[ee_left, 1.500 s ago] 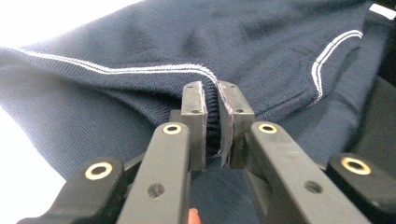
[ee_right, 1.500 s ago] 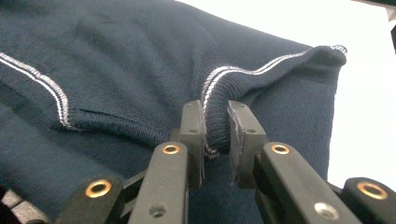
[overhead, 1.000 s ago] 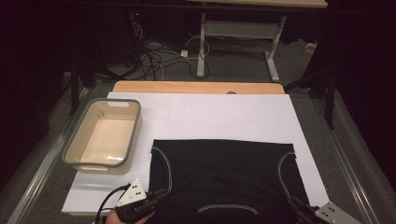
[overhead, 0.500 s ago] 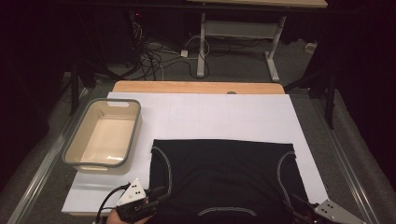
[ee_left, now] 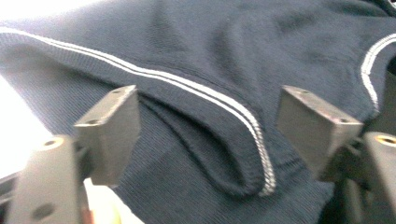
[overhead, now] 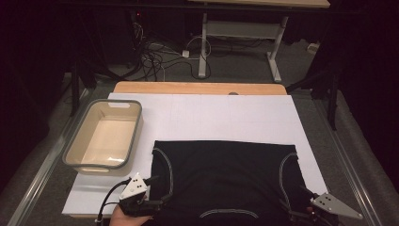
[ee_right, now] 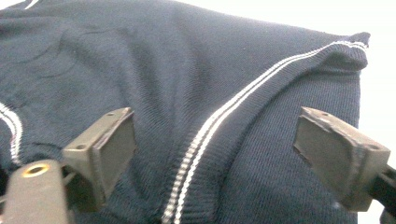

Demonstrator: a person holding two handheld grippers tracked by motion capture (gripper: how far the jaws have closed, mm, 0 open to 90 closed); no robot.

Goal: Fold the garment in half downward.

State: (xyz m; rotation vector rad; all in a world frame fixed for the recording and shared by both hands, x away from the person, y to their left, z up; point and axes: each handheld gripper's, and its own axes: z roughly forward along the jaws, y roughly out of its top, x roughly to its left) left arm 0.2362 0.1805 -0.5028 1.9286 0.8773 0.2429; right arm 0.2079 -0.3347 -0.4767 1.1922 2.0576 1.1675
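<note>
A dark navy knit garment (overhead: pixel 226 179) with white double-stripe seams lies flat on the white table sheet (overhead: pixel 211 117), near the front edge. My left gripper (overhead: pixel 157 190) rests at the garment's left side. Its jaws have just been opening and stand wide apart in the left gripper view (ee_left: pixel 205 121), with a striped fold of fabric (ee_left: pixel 233 154) lying loose between them. My right gripper (overhead: pixel 301 205) is at the garment's right side. Its jaws have also just been opening (ee_right: pixel 215 144), and the striped seam (ee_right: pixel 205 135) runs between them untouched by the pads.
A beige tub with a grey rim (overhead: pixel 104 136) stands on the left of the table, with nothing in it. A wooden table edge (overhead: pixel 197 87) shows behind the white sheet. Cables (overhead: pixel 160 56) and desk legs (overhead: pixel 203 47) are on the floor beyond.
Both grippers' jaws have spread apart from the garment's edges, and the fabric now lies loose between them. Neither hand has shifted, and the garment lies as before.
</note>
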